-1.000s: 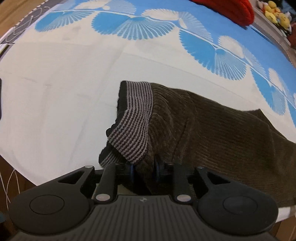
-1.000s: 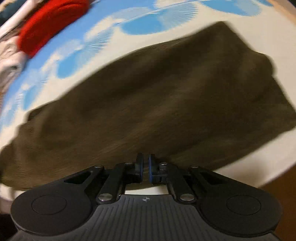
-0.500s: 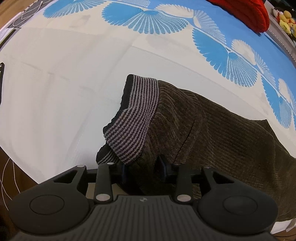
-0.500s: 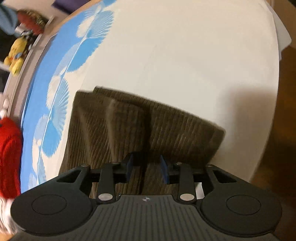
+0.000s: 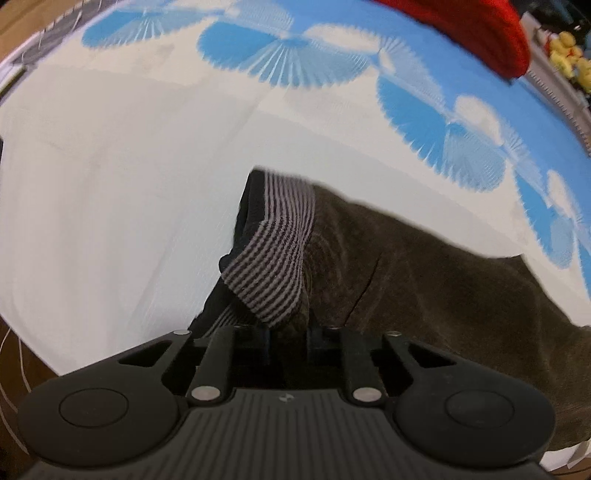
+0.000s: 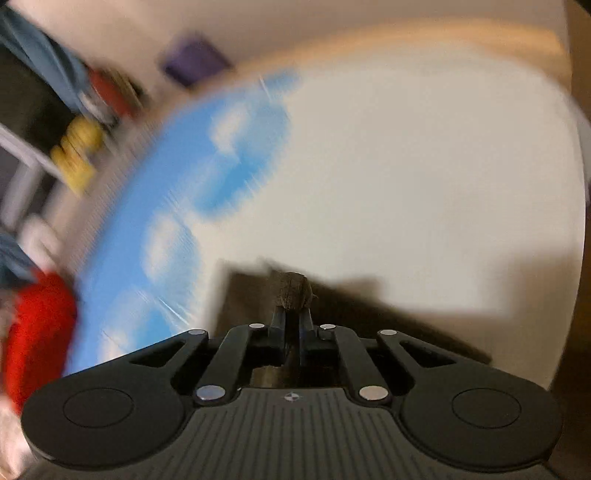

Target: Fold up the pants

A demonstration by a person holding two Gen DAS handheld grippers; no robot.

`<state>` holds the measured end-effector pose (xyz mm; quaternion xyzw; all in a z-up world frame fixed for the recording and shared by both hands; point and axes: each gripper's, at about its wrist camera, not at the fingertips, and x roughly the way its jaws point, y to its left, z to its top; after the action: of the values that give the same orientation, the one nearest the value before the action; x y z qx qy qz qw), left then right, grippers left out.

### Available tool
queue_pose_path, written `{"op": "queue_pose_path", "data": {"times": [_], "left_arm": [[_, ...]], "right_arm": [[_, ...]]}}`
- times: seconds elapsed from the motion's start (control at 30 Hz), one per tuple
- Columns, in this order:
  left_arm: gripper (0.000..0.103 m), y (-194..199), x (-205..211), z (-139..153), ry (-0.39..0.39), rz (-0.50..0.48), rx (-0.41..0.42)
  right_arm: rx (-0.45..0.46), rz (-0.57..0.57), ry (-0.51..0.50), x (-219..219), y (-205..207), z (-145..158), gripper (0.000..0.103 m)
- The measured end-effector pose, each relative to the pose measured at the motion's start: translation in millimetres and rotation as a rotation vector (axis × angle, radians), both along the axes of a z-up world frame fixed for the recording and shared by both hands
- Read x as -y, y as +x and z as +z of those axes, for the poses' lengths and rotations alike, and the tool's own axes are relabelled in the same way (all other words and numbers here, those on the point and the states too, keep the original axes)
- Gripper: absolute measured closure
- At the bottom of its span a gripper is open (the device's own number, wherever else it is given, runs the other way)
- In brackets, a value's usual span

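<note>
Pants (image 5: 424, 280) of dark olive corduroy lie on the white part of the bedsheet (image 5: 122, 177), their striped waistband (image 5: 273, 273) bunched between the closing jaws of the left gripper (image 5: 288, 334). At the far hem the right gripper (image 6: 291, 321) is clamped tight on a pinched fold of the same fabric. Beyond them run blue fan prints, then a red garment (image 5: 476, 29) at the bed's far edge.

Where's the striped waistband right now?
Left wrist view, centre: the waistband sits at the pants' left end on the white sheet, just beyond the closing left gripper.
</note>
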<state>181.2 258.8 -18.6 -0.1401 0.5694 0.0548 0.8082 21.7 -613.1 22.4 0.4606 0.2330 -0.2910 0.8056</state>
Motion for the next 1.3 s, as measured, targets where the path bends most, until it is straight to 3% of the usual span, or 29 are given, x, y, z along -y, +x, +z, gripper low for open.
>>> {"op": "queue_pose_path", "data": {"times": [0.1,0.17,0.23,0.3,0.37,0.47,0.5,0.57,0.63,0.7,0.73,0.8,0.87,0.97,1.07,1.17,1.23,1.3], "left_arm": [[0.088,-5,1,11,-0.029,-0.014,0.066],[0.087,-6,4,9,-0.008,-0.048,0.042],[0.087,-5,3,-5,0.044,-0.057,-0.037],[0.087,-6,-1,-11,0.044,-0.056,-0.076],[0.087,-9,-6,-6,0.022,-0.048,-0.058],[0.087,-13,-7,-2,0.014,-0.049,-0.044],[0.087,-14,-7,-4,0.021,-0.055,-0.053],[0.084,-12,-7,-8,0.023,-0.060,-0.083],[0.078,-14,-10,-11,0.019,-0.065,-0.103],[0.065,-16,-14,-9,0.034,-0.050,-0.095],[0.064,-17,-18,-5,0.066,-0.029,-0.088],[0.051,-18,-24,2,0.111,0.004,-0.055],[0.052,-21,-26,17,0.134,0.028,0.032],[0.052,-22,-16,41,0.240,-0.005,0.192],[0.053,-18,-7,53,0.186,-0.066,0.310],[0.055,-14,7,44,0.134,-0.197,0.284],[0.055,-12,18,28,0.153,-0.294,0.219],[0.056,-11,19,-5,0.228,-0.341,0.036]], "right_arm": [[0.059,-0.060,-0.147,-12,-24,33,0.097],[-0.038,-0.084,-0.165,-12,-31,32,0.097],[-0.231,-0.114,-0.037,-2,-36,1,0.097],[-0.393,-0.145,0.141,7,-46,-40,0.097],[-0.382,-0.168,0.187,13,-55,-47,0.097],[-0.319,-0.097,0.064,5,-48,-24,0.097],[-0.358,-0.074,0.032,2,-43,-23,0.097],[-0.495,-0.073,0.075,3,-39,-39,0.095],[-0.538,-0.119,0.102,5,-40,-44,0.089],[-0.550,-0.138,-0.014,-1,-33,-27,0.086],[-0.556,-0.157,-0.105,-5,-29,-14,0.080],[-0.524,-0.170,-0.270,-19,-20,9,0.074],[-0.434,-0.127,-0.371,-31,-9,26,0.072],[-0.250,0.064,-0.459,-64,27,43,0.072],[-0.135,0.282,-0.483,-101,64,43,0.072],[-0.059,0.497,-0.523,-151,104,45,0.072],[-0.015,0.642,-0.520,-188,129,45,0.072],[0.012,0.763,-0.510,-223,152,45,0.072]]}}
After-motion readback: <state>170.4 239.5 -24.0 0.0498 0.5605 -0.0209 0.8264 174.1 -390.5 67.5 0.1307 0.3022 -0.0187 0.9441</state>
